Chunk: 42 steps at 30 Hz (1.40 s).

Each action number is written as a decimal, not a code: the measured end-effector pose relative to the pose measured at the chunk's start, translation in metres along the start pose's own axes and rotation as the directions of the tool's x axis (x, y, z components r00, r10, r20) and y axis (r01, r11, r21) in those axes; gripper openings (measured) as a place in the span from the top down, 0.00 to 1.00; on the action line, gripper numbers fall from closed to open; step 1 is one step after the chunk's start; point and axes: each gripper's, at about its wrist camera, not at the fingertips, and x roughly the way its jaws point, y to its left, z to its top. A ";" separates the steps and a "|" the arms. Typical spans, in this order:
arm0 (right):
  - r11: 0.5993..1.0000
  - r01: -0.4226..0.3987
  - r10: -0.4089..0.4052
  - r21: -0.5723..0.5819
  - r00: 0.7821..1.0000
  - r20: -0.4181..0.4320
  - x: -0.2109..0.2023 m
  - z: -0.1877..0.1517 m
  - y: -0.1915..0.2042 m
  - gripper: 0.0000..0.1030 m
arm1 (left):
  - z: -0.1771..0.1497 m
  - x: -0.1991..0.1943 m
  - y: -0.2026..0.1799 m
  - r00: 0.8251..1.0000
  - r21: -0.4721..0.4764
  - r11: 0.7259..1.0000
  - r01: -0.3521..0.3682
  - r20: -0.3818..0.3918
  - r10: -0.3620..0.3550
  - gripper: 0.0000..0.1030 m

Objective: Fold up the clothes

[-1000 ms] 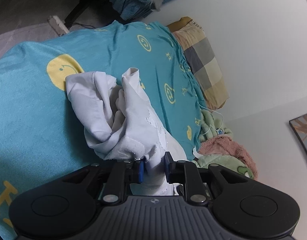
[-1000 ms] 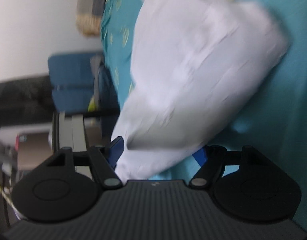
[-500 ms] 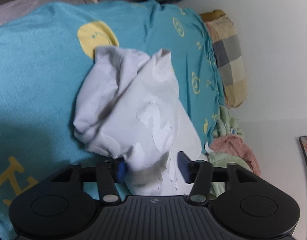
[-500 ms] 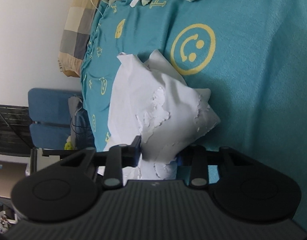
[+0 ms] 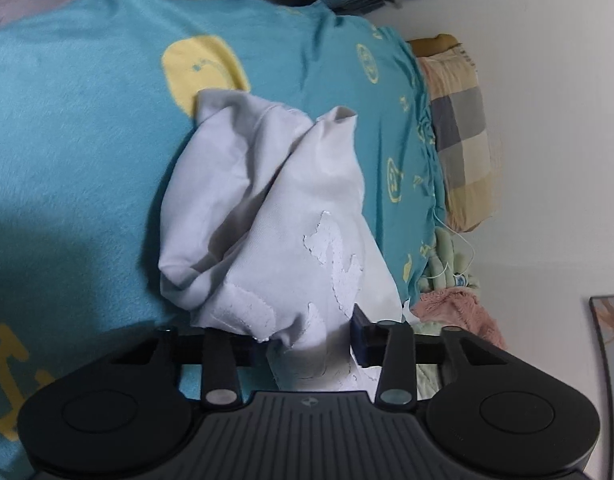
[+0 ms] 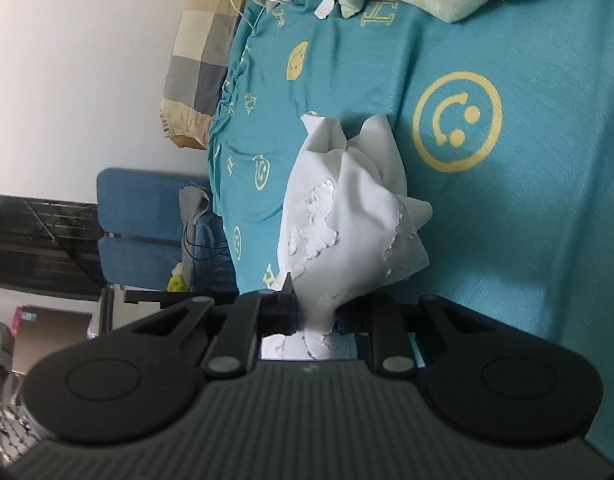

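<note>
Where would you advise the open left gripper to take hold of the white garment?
Probably the loose upright corner of the white garment, approached from above: it sticks clear of the bunched folds, away from where the right gripper pinches.

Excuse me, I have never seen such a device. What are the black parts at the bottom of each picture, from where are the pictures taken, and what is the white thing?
There is no robot: a person holds one two-finger gripper in each hand, and each carries a camera looking forward along its fingers. The black parts are the grippers themselves. One picture comes from the left gripper, the other from the right gripper. Both look at a bed with a teal sheet printed with yellow smiley faces. On it lies a crumpled white garment. The right gripper is shut on the cloth. The left gripper's fingers stand apart, with cloth lying loosely between them. A checked pillow lies at the bed's edge.
</note>
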 end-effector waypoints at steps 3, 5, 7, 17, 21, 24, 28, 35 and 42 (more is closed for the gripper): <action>1.000 0.001 -0.001 -0.003 1.000 0.012 -0.004 0.002 0.003 0.81 | -0.001 -0.005 -0.009 1.000 0.054 0.999 0.008 0.006 -0.009 0.71; 1.000 -0.006 0.006 -0.008 1.000 0.025 -0.008 0.002 0.007 0.81 | -0.003 -0.009 -0.017 1.000 0.089 0.996 0.013 0.007 -0.014 0.72; 1.000 -0.020 0.020 0.001 0.999 0.031 -0.016 0.002 0.009 0.81 | -0.006 -0.015 -0.024 1.000 0.113 0.993 0.022 0.002 -0.023 0.73; 0.994 -0.108 0.112 -0.032 0.982 0.154 -0.083 0.038 0.044 0.82 | -0.050 -0.019 -0.130 0.998 0.246 0.968 0.056 -0.015 -0.053 0.73; 0.988 -0.139 0.149 -0.060 0.961 0.234 -0.123 0.091 0.064 0.82 | -0.076 0.016 -0.205 0.994 0.288 0.953 0.095 -0.072 -0.077 0.74; 0.984 -0.144 0.169 -0.105 0.941 0.294 -0.157 0.145 0.087 0.82 | -0.101 0.053 -0.276 0.986 0.328 0.933 0.147 -0.125 -0.111 0.74; 0.973 -0.137 0.200 -0.187 0.906 0.373 -0.207 0.220 0.125 0.82 | -0.137 0.098 -0.377 0.964 0.375 0.893 0.247 -0.191 -0.187 0.74; 0.939 -0.065 0.246 -0.338 0.812 0.529 -0.286 0.313 0.165 0.82 | -0.219 0.181 -0.512 0.889 0.415 0.796 0.441 -0.327 -0.321 0.73; 0.937 0.143 0.088 -0.318 0.785 0.613 -0.310 0.338 0.120 0.82 | -0.280 0.240 -0.480 0.878 0.503 0.743 0.442 -0.415 -0.240 0.72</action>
